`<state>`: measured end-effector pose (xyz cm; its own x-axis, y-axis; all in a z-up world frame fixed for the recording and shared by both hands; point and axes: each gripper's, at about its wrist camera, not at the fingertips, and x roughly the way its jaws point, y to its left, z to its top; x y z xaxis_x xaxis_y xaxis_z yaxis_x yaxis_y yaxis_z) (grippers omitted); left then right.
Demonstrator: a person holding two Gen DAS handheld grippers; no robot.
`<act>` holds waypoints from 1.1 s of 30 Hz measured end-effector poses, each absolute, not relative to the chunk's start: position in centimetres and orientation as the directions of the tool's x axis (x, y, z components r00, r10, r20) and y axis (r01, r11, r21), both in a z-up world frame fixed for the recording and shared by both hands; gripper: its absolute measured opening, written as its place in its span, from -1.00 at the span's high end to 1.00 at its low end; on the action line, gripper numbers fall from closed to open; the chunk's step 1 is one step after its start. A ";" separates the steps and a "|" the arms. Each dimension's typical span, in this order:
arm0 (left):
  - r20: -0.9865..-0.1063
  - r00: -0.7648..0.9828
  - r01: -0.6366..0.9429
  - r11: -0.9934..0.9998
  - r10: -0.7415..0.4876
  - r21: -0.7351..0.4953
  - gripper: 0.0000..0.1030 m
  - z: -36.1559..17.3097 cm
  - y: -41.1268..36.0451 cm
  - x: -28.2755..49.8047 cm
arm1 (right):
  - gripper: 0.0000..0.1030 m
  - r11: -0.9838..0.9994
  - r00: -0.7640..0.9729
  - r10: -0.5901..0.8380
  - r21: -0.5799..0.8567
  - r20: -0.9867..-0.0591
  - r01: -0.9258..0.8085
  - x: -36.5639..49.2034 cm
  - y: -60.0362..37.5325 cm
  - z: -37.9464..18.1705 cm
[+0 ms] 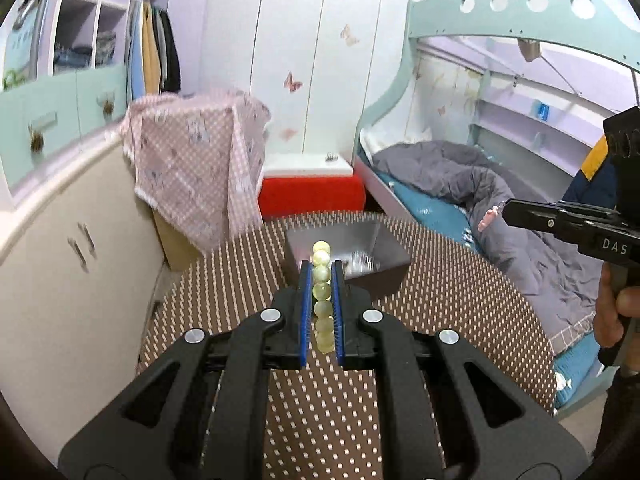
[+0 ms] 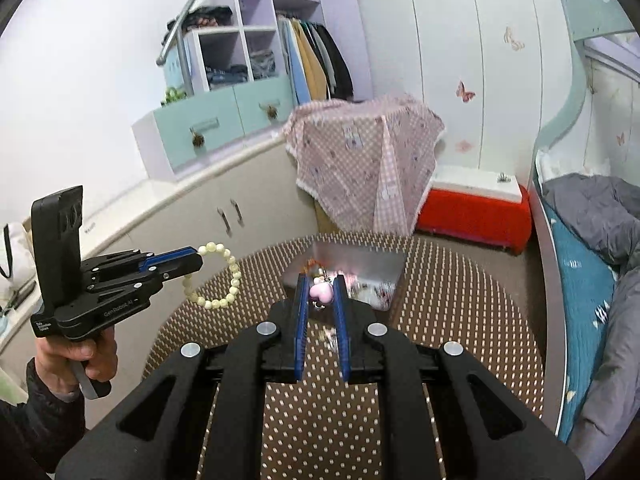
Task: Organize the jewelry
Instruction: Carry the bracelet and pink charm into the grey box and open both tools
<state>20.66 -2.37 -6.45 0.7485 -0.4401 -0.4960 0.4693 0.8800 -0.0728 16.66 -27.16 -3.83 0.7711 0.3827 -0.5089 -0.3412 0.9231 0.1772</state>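
We hold one hand-held gripper in each hand above a round bench (image 1: 460,292) with a brown dotted cover. The left hand-held gripper (image 1: 321,270) is closed on a bracelet (image 1: 322,280) of pale yellow-green beads. In the left wrist view the beads stand in a line between the two blue pads (image 1: 305,312). In the right wrist view the same bracelet (image 2: 224,276) hangs as a full loop from the left hand-held gripper (image 2: 196,258), on the left side of the scene, in the air over the left edge of the bench (image 2: 460,292).

The right hand-held gripper (image 2: 320,286) is closed on a pink heart charm (image 2: 320,295), which sits between its blue pads (image 2: 342,312) near the tips. Some small metal parts hang from the charm, but we cannot tell what they are. In the left wrist view the right hand-held gripper (image 1: 505,208) comes in from the right, with the charm (image 1: 489,218) at its tip.

A grey metal tray (image 1: 394,248) stands on the far part of the bench, just beyond both grippers. Inside it lies some shiny jewelry (image 1: 362,265), too blurred to name. Both held pieces are in the air, not in the tray (image 2: 384,266).

Behind the bench we see a pink checked cloth (image 2: 360,160), a red box (image 2: 472,208) and, on the right, a bed (image 1: 460,184).
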 end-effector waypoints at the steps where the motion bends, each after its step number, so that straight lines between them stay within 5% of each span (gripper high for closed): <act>1: -0.487 0.751 0.475 0.877 -0.446 -0.071 0.82 -5.7 -2.5 20.9 | 0.79 0.922 0.776 0.386 0.177 -0.499 -0.345 16.8 -27.2 -3.2; 12: -0.469 0.747 0.507 0.860 -0.471 -0.056 0.82 -2.1 -5.1 24.2 | 0.79 0.922 0.774 0.386 0.202 -0.501 -0.330 21.7 -27.2 -1.1; 26: -0.589 0.667 0.497 0.861 -0.456 -0.105 0.80 -5.6 -8.9 31.2 | 0.78 0.924 0.708 0.381 0.260 -0.595 -0.279 29.3 -26.9 -4.3; 28: -0.614 0.677 0.455 0.886 -0.406 -0.085 0.11 -6.2 -9.1 32.1 | 0.67 0.926 0.703 0.375 0.278 -0.605 -0.255 30.2 -27.2 -5.0; 29: -0.597 0.702 0.428 0.900 -0.388 -0.081 -0.84 -6.2 -8.9 32.1 | 0.55 0.928 0.704 0.368 0.290 -0.607 -0.235 30.5 -27.4 -5.3; 31: -0.537 0.764 0.379 0.922 -0.359 -0.077 -0.88 -5.8 -7.8 31.5 | -0.47 0.935 0.723 0.340 0.296 -0.601 -0.194 30.5 -28.2 -5.5; 33: -0.540 0.765 0.363 0.928 -0.351 -0.089 -0.88 -5.7 -7.2 31.2 | -0.83 0.948 0.761 0.292 0.283 -0.579 -0.148 29.8 -29.0 -5.4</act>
